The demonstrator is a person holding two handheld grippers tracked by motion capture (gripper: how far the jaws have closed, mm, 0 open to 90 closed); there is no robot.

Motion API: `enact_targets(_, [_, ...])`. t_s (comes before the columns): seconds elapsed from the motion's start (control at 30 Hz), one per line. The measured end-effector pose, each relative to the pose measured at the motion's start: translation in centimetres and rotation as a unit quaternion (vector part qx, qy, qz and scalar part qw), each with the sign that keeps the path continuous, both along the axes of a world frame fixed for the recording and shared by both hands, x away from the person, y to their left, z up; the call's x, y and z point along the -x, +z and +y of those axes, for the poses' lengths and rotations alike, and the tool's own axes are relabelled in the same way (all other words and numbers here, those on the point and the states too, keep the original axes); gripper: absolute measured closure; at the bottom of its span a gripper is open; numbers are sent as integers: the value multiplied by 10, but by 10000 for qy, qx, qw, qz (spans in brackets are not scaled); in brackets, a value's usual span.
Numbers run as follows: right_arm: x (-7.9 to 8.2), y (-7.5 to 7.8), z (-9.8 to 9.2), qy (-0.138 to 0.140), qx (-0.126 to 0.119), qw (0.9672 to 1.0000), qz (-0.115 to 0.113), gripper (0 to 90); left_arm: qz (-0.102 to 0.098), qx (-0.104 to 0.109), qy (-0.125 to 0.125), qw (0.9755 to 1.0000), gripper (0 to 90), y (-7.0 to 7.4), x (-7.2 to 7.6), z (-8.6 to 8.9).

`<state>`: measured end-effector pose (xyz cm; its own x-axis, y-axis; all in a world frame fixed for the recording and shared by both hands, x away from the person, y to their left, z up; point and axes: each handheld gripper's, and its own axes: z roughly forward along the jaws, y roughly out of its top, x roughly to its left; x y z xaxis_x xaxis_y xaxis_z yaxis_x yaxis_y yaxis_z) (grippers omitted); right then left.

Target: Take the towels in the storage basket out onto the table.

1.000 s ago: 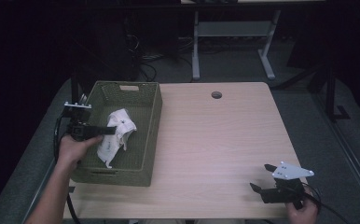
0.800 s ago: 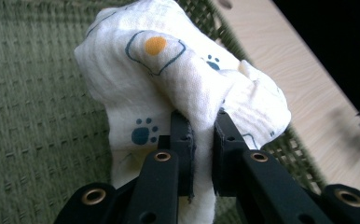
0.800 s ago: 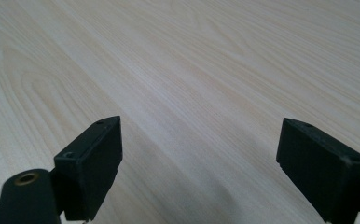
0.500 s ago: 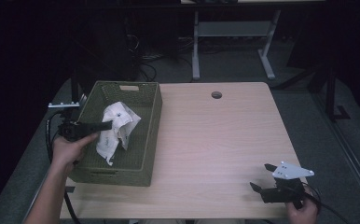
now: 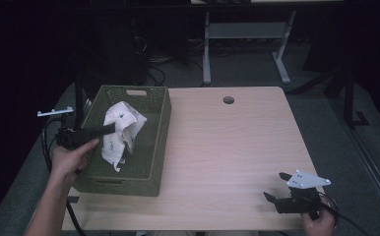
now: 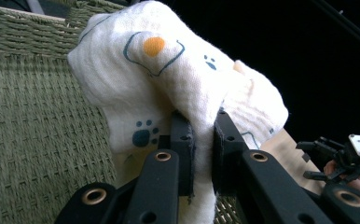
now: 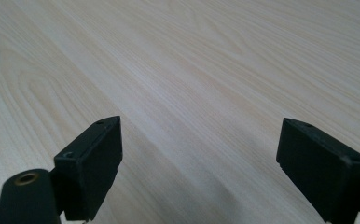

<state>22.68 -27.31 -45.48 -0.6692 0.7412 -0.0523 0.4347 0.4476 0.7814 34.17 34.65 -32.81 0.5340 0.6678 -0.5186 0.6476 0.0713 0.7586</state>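
Left claw point(image 5: 110, 129): held in the person's left hand point(image 5: 70, 157) at the left edge of the table point(image 5: 227, 147), reaching level over the near-left wall of the basket. Jaws clamped on a fold of the cloth point(image 6: 169, 88), pads pressing it from both sides.

Cloth: white, printed with blue paw marks and an orange spot; lifted above the inside of the basket, its lower end hanging down toward the basket floor.

Basket point(image 5: 153, 147): green, woven, rectangular, standing on the left part of the table.

Round hole point(image 5: 228, 100): in the table top near the far edge.

Right claw point(image 5: 275, 188): at the near-right corner, low over bare wood, jaws spread wide with nothing between them.
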Motion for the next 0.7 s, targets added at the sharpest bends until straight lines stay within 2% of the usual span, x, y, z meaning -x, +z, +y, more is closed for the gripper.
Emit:
enact_targets(0.33, [0, 0, 0, -9, -5, 10000, 1, 140, -65, 94, -65, 9999, 815, 2, 1, -1])
enact_targets(0.7, [0, 0, 0, -18, 8, 10000, -2, 140, -213, 414, -109, 9989, 815, 11, 0, -2])
